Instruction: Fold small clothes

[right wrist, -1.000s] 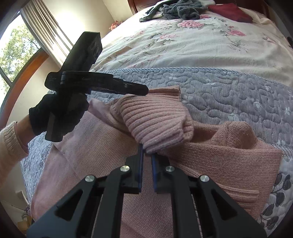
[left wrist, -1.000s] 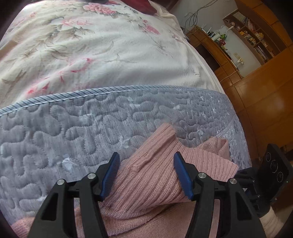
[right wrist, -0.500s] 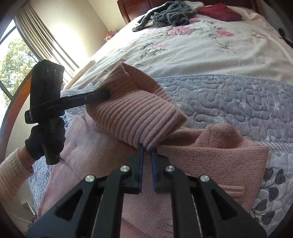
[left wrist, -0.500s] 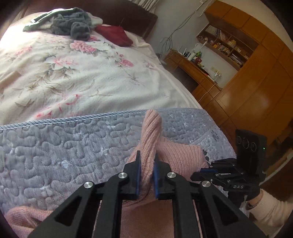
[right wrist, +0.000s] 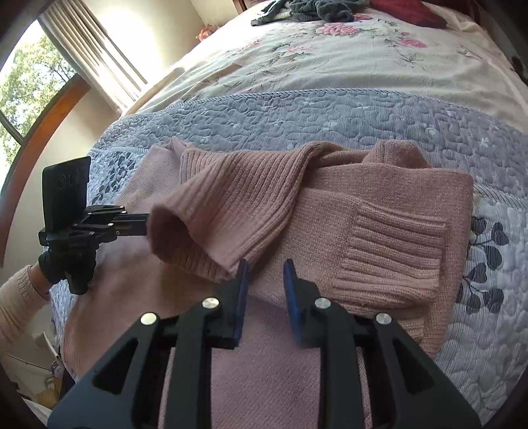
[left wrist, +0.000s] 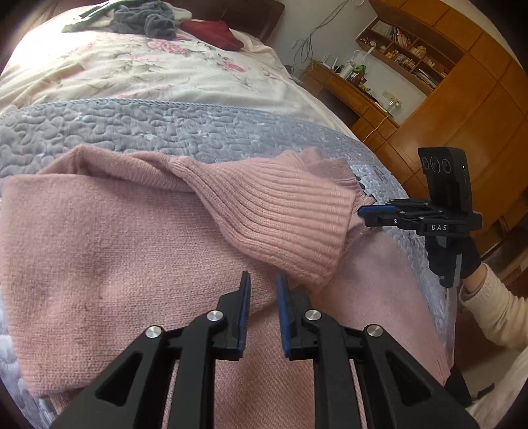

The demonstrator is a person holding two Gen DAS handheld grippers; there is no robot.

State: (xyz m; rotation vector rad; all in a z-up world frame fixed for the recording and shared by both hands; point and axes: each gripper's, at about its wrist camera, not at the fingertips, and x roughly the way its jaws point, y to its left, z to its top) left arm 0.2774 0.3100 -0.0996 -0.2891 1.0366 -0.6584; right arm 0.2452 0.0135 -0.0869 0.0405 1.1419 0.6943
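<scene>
Bedroom bedding fills both views: a grey-blue quilted coverlet [left wrist: 204, 132] spans the near end of the bed, and on it lies a pink knitted sweater [left wrist: 115, 257], spread flat. Nearest each lens, the left gripper [left wrist: 263, 280] and the right gripper [right wrist: 266, 265] hang just above the sweater's body with their blue-padded fingers parted a little and nothing between them. A ribbed sleeve [right wrist: 231, 211] lies folded across the chest, its open cuff just beyond the fingertips; a second ribbed cuff [right wrist: 392, 257] rests flat at the right in the right wrist view. Beyond the coverlet comes a cream floral bedspread [right wrist: 330, 56], then crumpled grey clothes [left wrist: 145, 19] and a dark red cloth [left wrist: 211, 33] near the headboard. Wooden cabinets and a bookshelf [left wrist: 406, 43] stand to the right, and a sunlit window with blinds [right wrist: 29, 82] to the left.
</scene>
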